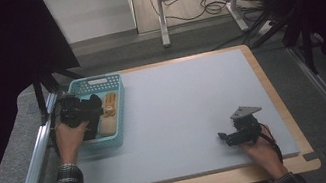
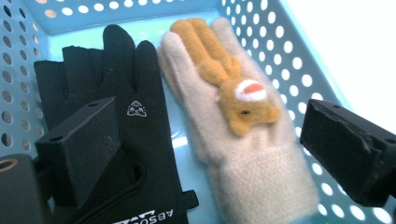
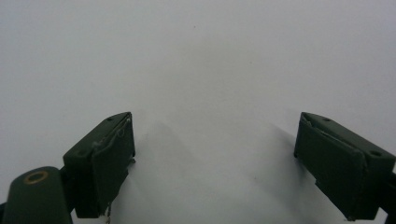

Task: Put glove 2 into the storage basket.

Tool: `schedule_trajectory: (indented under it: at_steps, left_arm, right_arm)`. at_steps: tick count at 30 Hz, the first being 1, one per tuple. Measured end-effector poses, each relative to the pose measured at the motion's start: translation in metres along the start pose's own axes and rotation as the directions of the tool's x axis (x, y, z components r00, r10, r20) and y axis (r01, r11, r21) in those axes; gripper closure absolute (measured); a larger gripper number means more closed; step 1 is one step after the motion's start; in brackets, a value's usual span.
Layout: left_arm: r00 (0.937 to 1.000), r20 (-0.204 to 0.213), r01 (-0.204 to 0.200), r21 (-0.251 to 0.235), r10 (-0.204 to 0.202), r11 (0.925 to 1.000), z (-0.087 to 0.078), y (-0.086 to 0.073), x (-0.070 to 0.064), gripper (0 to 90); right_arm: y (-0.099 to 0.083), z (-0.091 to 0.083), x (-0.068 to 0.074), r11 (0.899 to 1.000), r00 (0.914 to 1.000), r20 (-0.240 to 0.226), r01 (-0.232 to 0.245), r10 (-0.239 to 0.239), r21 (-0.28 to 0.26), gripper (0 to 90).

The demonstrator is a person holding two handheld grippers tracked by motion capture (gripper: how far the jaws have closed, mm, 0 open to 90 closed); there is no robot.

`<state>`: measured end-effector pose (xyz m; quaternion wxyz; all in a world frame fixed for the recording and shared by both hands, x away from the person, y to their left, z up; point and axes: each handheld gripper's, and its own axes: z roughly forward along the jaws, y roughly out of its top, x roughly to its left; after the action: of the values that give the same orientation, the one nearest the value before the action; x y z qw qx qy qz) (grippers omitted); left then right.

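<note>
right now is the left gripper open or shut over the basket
Open: the left gripper has its jaws spread wide above the black glove and beige glove, gripping neither.

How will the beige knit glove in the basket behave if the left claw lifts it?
Beige knit glove looks soft, so it would likely droop from the pinch point. Probably light. Its fuzzy knit should grip well, though it lies against the black glove and might drag it.

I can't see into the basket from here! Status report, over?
Left gripper open, over the basket. Black glove and beige bear glove lie side by side, ungrasped. Right gripper open, above bare mat. Nothing in the way.
</note>
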<state>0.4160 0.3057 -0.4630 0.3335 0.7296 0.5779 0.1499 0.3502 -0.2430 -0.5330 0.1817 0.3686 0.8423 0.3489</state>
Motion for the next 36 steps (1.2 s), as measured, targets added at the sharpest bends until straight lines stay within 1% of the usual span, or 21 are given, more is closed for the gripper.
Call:
schedule_trajectory:
  at_steps: [4,9,14,18,21,24,28,32,34,36]
  left_arm:
    - [0.9999,0.011,-0.009,-0.015,0.009,0.9998,-0.004,-0.002,-0.003,5.0]
    - [0.9996,0.01,-0.025,-0.015,0.025,0.9996,-0.008,-0.003,-0.006,3.7]
    - [0.9992,0.014,-0.037,-0.024,0.037,0.999,-0.012,-0.005,-0.01,3.0]
    - [0.9981,0.03,-0.053,-0.04,0.054,0.9978,-0.015,-0.007,-0.017,2.7]
    - [0.9965,0.045,-0.069,-0.051,0.071,0.9963,-0.017,-0.008,-0.024,2.6]
    - [0.9936,0.06,-0.093,-0.059,0.096,0.9939,-0.017,-0.009,-0.033,2.6]
    - [0.9894,0.088,-0.11,-0.072,0.116,0.9913,-0.015,-0.011,-0.047,2.3]
    - [0.9823,0.112,-0.141,-0.084,0.15,0.9865,-0.012,-0.016,-0.064,1.2]
    - [0.9768,0.122,-0.165,-0.092,0.176,0.982,-0.01,-0.019,-0.074,0.7]
    - [0.9722,0.134,-0.179,-0.101,0.192,0.9786,-0.01,-0.021,-0.083,0.4]
  right_arm:
    - [0.0,0.0,0.0,1.0,1.0,0.0,0.0,0.0,0.0,11.8]
    - [0.0,0.0,0.0,1.0,1.0,0.0,0.001,-0.001,0.0,11.8]
    - [0.0,0.0,0.0,1.0,1.0,0.0,0.0,0.0,0.0,11.8]
    - [0.0,0.0,0.0,1.0,1.0,0.001,0.001,-0.001,0.0,11.9]
    - [0.0,0.0,0.0,1.0,1.0,0.001,0.001,-0.001,0.001,11.8]
    - [0.0,0.0,0.0,1.0,1.0,0.001,0.001,-0.001,0.001,11.9]
    - [0.0,0.0,0.0,1.0,1.0,0.001,0.001,-0.001,0.001,11.8]
    - [0.0,0.0,0.0,1.0,1.0,0.0,0.001,-0.001,0.001,11.8]
    - [0.0,0.0,0.0,1.0,1.0,0.0,0.002,-0.002,0.001,11.8]
    - [0.0,0.0,0.0,1.0,1.0,0.001,0.003,-0.003,0.0,11.8]
